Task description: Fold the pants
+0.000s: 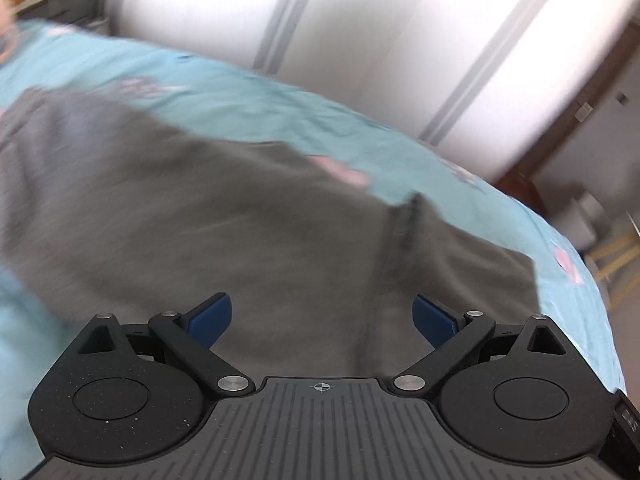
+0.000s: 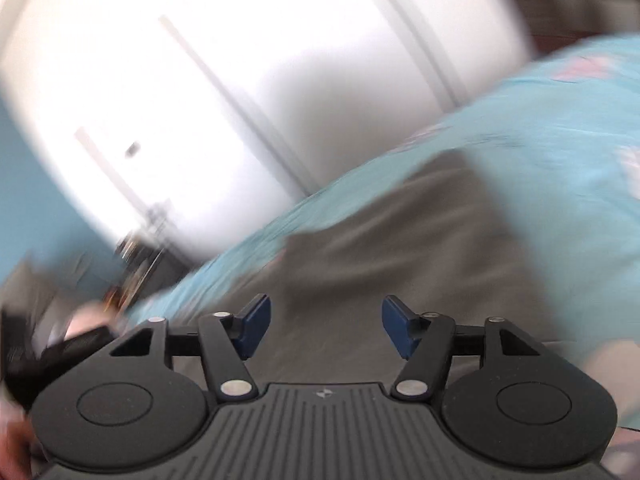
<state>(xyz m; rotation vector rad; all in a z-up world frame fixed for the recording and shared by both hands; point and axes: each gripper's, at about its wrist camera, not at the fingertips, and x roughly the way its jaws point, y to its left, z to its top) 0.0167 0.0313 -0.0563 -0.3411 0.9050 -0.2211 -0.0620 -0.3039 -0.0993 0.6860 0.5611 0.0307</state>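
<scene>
Grey pants (image 1: 208, 216) blurred on teal bedsheet (image 1: 256, 100), edges indistinct.

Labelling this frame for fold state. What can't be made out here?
- Pants, left wrist view: motion blur hides creases and layers; the near part is behind the left gripper.
- Pants, right wrist view: blurred, the near edge hidden by the right gripper.
- Bedsheet print: smeared.
- Clutter, right wrist view's left edge: unreadable.
</scene>
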